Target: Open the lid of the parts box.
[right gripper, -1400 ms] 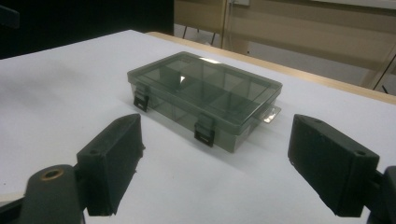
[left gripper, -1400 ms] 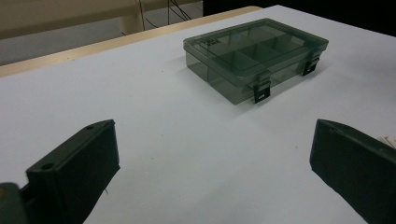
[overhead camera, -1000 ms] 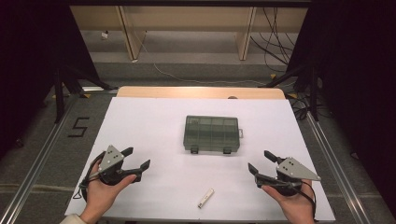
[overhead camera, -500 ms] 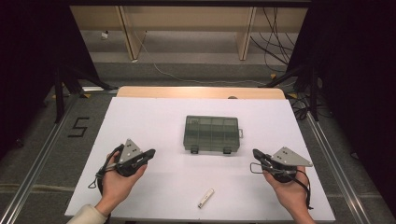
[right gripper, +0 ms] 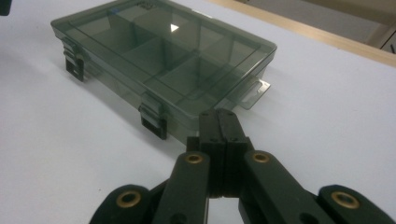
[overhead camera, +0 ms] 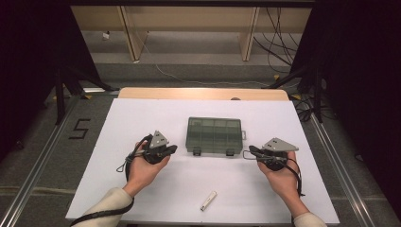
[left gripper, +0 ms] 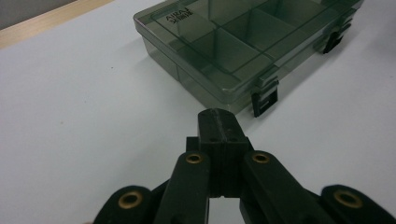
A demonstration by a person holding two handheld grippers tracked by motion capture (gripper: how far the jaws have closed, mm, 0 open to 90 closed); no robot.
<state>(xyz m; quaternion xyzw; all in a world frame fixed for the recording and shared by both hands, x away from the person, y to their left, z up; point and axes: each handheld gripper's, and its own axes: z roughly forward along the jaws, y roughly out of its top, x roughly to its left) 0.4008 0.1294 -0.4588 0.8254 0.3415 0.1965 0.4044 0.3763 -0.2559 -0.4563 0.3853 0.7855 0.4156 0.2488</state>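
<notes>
A dark green see-through compartment box [overhead camera: 214, 135] lies with its lid down in the middle of the white table [overhead camera: 142, 113]. Two black latches face the near side. My left gripper [overhead camera: 174, 149] is shut with nothing in it, a short way left of the box, its tips aimed at the box's near left corner. In the left gripper view the box [left gripper: 247, 42] lies just beyond the shut jaws of the left gripper [left gripper: 217, 116]. My right gripper [overhead camera: 250, 152] is shut and empty, close to the box's near right corner. In the right gripper view the box [right gripper: 159, 51] sits just ahead of the right gripper [right gripper: 218, 116].
A small white stick-shaped object [overhead camera: 208, 201] lies near the table's front edge, between the two forearms. A wooden strip [overhead camera: 203, 93] runs along the table's far edge. Metal rails [overhead camera: 331, 156] flank the table on both sides.
Both grippers went from open to shut, with nothing between the jaws. Both hands moved inward and forward toward the box.
</notes>
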